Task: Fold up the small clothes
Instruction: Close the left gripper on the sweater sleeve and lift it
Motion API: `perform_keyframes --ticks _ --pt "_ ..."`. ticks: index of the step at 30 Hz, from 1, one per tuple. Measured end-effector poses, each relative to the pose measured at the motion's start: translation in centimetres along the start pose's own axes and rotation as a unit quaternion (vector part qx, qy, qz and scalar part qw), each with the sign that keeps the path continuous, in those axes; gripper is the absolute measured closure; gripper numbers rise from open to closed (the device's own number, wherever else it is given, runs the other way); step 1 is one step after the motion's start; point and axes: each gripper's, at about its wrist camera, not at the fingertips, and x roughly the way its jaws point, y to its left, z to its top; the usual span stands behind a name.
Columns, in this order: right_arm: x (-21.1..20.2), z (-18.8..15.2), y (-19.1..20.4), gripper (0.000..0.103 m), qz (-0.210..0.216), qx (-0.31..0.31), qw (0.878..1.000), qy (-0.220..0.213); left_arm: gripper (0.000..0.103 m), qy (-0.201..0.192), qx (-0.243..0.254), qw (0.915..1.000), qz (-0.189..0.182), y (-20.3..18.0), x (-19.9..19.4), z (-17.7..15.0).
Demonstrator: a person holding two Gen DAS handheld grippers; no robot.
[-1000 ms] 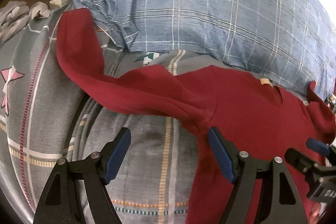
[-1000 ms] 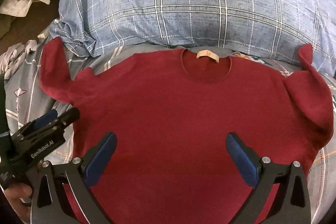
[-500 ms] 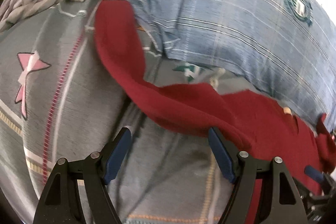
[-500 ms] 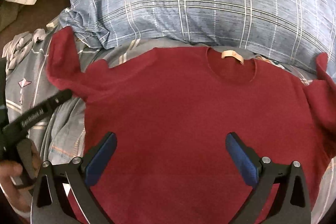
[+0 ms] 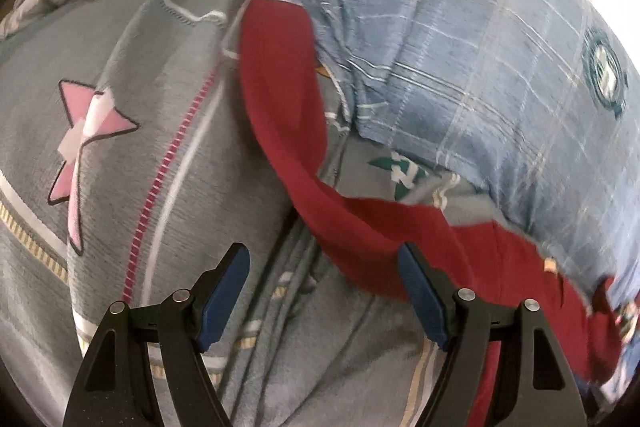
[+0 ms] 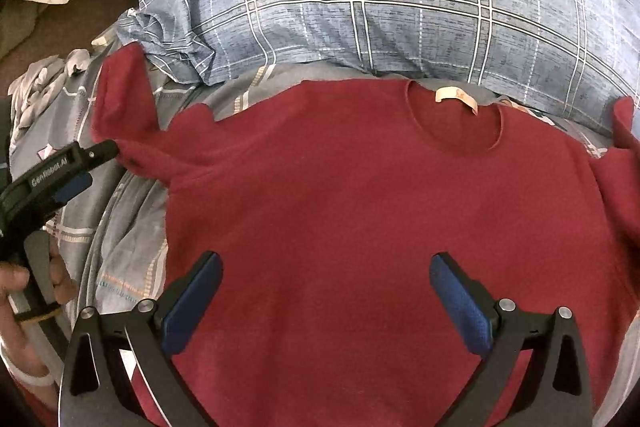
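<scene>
Right wrist view: the dark red knit sweater (image 6: 360, 195) lies flat on the grey patterned bed cover (image 6: 120, 227). Both the left hand-held gripper (image 5: 320, 291) and right hand-held gripper (image 6: 326, 301) are spread wide, holding nothing. Pinch the long sleeve (image 5: 280, 99) near its end and fold it inward. The left one has swung toward that sleeve since a second ago.

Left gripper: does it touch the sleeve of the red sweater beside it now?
Cannot tell. In the right wrist view the left gripper reaches the edge of the sleeve, its jaws open, but it may hang above the cloth.
</scene>
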Motion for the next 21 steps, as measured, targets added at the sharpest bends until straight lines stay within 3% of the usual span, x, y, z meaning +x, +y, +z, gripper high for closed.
perform_keyframes --ticks 6,21 --pt "-0.1 0.3 0.2 0.0 0.005 -0.002 1.0 -0.004 0.027 0.005 -0.038 0.9991 0.02 1.6 1.2 2.5" --pt "1.3 0.0 0.2 0.0 0.007 -0.002 1.0 0.016 0.027 -0.007 -0.017 0.9989 0.044 0.0 4.1 4.5"
